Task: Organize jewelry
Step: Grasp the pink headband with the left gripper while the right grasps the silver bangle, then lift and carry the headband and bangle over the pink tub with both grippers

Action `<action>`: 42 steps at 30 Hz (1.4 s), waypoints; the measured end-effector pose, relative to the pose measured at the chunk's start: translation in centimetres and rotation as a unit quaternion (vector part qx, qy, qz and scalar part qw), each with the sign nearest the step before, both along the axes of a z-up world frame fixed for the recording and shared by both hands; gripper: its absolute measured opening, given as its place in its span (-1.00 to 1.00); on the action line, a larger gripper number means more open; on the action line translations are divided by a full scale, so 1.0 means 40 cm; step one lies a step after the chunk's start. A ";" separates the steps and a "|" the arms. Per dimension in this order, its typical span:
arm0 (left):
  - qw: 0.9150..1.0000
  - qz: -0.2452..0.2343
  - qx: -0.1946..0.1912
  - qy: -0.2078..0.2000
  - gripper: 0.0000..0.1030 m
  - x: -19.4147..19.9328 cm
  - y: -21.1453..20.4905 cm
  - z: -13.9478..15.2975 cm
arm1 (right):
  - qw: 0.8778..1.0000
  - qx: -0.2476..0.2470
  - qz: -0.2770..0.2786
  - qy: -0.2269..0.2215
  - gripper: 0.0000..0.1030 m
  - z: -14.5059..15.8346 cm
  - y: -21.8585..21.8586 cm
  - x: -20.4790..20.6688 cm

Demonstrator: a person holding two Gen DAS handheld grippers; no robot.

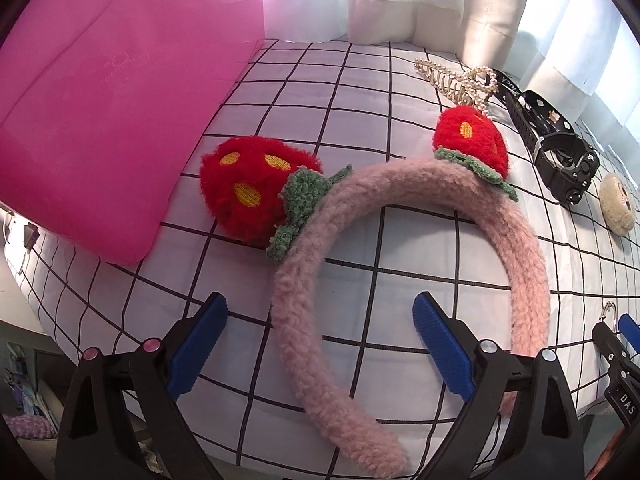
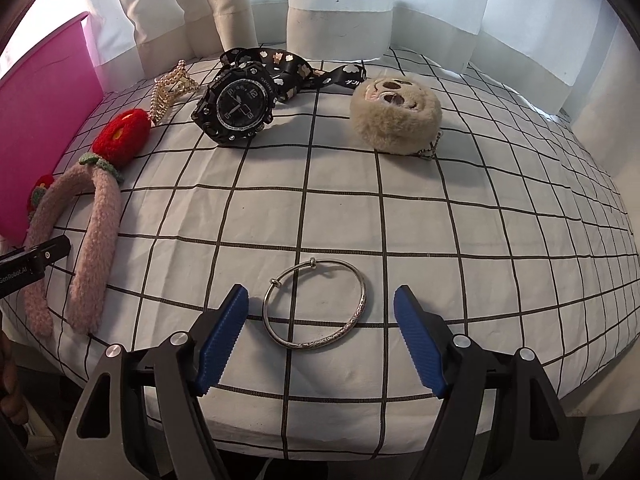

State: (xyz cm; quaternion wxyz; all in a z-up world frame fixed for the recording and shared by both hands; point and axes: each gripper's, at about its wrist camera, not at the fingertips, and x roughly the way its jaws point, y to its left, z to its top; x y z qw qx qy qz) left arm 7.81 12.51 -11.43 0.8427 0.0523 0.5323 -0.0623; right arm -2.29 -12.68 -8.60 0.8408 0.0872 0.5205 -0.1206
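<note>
Fingers of the left gripper (image 1: 320, 344) stand wide, straddling one arm of the headband (image 1: 400, 208) without touching it, likely lining up a pinch. Across on the right, the right gripper (image 2: 320, 332) gapes empty too, framing the bangle (image 2: 314, 304) flat on the cloth (image 2: 500, 220).

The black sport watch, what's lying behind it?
Behind the black sport watch lies a black lanyard printed with pale flowers, trailing right toward the plush keychain. The watch body covers the lanyard's left portion, so its end there cannot be seen.
</note>
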 end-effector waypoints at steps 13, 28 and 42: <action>0.999 -0.038 -0.012 0.006 -0.74 -0.025 -0.042 0.031 | 1.000 -0.003 0.002 -0.006 -0.02 0.010 0.015 0.000; 0.999 -0.031 -0.043 -0.013 -0.85 -0.026 -0.009 0.077 | 1.000 0.005 0.000 -0.017 -0.03 0.021 0.016 -0.008; 0.996 -0.028 -0.066 -0.058 -0.84 -0.019 0.010 0.187 | 0.999 -0.005 0.002 -0.043 -0.03 0.085 0.017 -0.008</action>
